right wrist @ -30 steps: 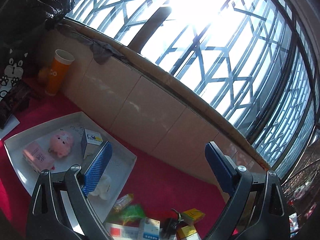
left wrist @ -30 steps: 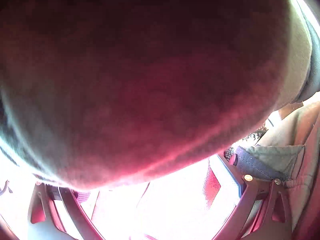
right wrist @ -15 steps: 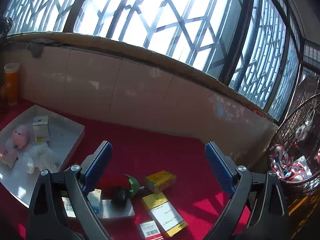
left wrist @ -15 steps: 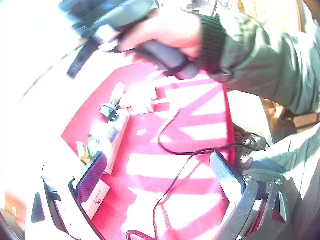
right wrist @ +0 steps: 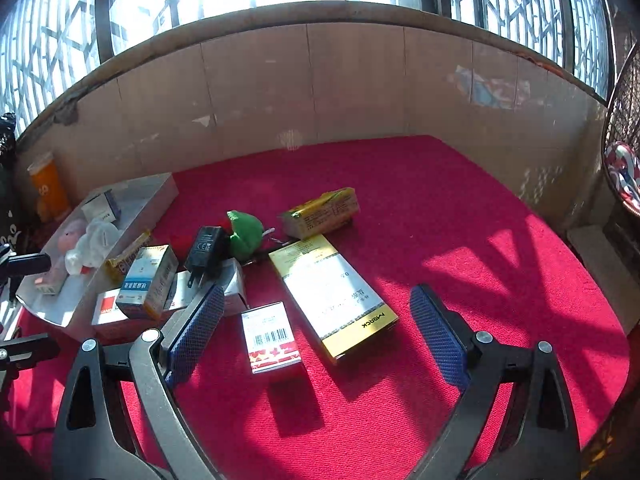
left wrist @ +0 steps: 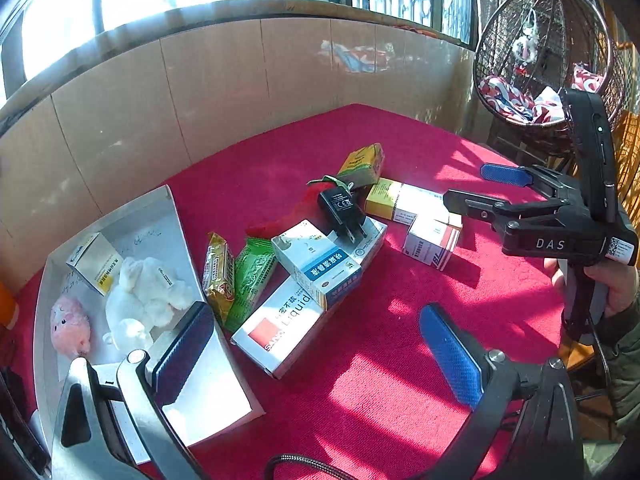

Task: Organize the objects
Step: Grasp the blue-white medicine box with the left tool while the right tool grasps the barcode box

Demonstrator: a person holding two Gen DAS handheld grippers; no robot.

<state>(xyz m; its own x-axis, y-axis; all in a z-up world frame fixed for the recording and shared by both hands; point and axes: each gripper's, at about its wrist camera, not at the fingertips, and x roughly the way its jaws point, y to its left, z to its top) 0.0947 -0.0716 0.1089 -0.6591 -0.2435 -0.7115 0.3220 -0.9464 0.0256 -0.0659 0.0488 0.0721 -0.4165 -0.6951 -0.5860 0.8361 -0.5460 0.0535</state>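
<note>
A heap of small goods lies on the red cloth: a black charger [left wrist: 343,211] on medicine boxes [left wrist: 316,260], a white Liquid box [left wrist: 280,326], snack packets [left wrist: 218,274], a yellow box [left wrist: 362,164]. A white tray [left wrist: 188,396] at the left holds a pink pig toy [left wrist: 70,326], a white plush [left wrist: 146,292] and a box. My left gripper [left wrist: 316,350] is open and empty above the cloth by the tray. My right gripper [right wrist: 316,334] is open and empty over a red-and-white box [right wrist: 272,336] and a long yellow-edged box [right wrist: 332,296]; it shows in the left wrist view [left wrist: 472,186].
A tiled wall [right wrist: 320,84] under barred windows bounds the far side. An orange cup [right wrist: 48,184] stands at the back left. A hanging wicker chair [left wrist: 544,52] is at the right. A black cable [left wrist: 304,466] runs near the front edge.
Both views swung sharply. The left camera was covered, then saw the right hand from the side; it now faces the heap and tray. The right gripper dropped from the window toward the boxes.
</note>
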